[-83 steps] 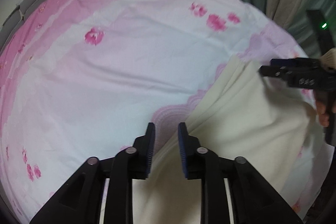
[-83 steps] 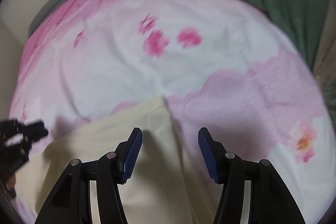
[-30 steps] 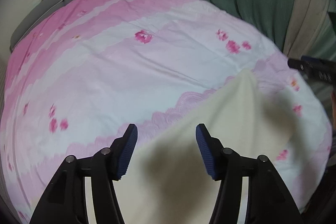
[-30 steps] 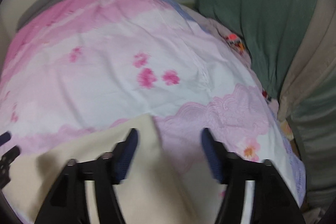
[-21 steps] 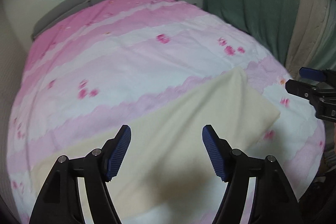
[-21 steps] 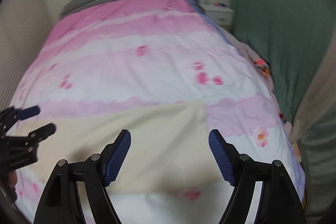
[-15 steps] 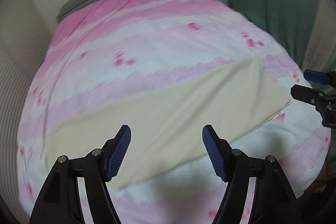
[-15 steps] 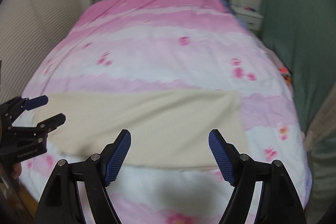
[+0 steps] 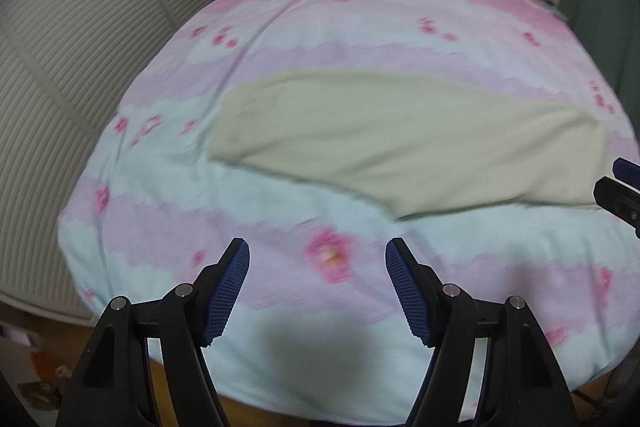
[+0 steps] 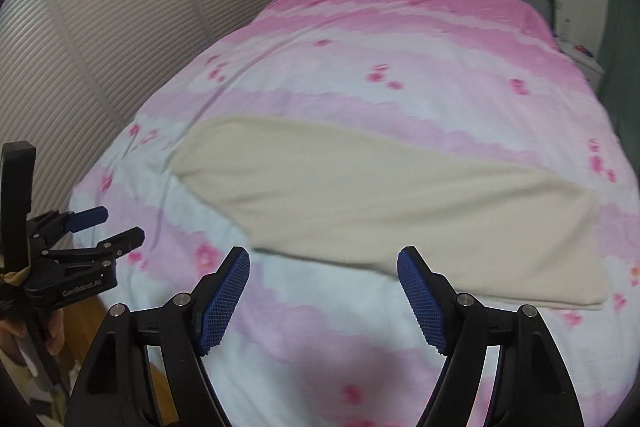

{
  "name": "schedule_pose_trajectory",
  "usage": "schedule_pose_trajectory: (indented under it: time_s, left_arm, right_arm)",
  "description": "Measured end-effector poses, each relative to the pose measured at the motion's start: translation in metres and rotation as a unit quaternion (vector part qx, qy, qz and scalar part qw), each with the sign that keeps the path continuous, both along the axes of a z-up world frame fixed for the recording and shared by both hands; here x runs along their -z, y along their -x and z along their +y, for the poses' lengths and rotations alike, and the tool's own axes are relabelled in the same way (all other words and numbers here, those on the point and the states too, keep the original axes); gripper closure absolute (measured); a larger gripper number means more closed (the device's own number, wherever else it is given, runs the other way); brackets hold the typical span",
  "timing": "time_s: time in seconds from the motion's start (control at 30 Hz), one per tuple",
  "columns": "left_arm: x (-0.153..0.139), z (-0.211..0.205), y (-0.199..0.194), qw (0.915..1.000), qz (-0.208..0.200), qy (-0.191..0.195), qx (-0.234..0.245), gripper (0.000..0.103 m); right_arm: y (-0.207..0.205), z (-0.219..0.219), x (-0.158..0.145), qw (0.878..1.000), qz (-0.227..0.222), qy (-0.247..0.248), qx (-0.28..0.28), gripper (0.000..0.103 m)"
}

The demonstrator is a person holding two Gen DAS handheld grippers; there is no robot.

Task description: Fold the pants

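The pants (image 10: 384, 203) lie as one long cream band across the bed (image 10: 400, 59), flat and folded lengthwise as far as one can judge, well apart from both grippers. The left gripper (image 9: 318, 287) hangs over the near edge of the bed with its jaws spread wide and nothing between them; the right gripper (image 10: 324, 291) is likewise wide open and empty. The risk lies in the next pinch: the cloth looks soft, thick and slightly fuzzy, so a jaw closing on the narrow end could catch only the top layer and peel the fold apart, or nip the quilt beneath and drag it along. The quilt is smooth cotton with pink bands and flower prints, faintly creased, which could let the pants slide and skew. Motion blur hides seams and waistband.
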State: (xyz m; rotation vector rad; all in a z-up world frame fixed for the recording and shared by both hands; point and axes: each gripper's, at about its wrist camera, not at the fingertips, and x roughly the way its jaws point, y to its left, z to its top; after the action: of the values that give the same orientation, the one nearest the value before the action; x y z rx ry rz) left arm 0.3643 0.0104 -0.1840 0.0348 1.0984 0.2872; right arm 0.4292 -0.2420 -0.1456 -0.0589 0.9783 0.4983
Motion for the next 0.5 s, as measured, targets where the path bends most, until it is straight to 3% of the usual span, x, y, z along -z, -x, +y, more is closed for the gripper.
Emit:
schedule_pose_trajectory:
  time_s: [0.23,0.5]
  left_arm:
    - [0.042,0.051,0.016,0.9995,0.028,0.008,-0.01,0.033]
    - [0.106,0.069,-0.002,0.9973,0.048,0.043,-0.035,0.033]
  right_arm:
    - [0.022,0.091,0.052,0.999,0.044,-0.005,-0.03,0.027]
    - [0.004,0.141,0.133,0.994,0.104,-0.008,-0.032,0.039]
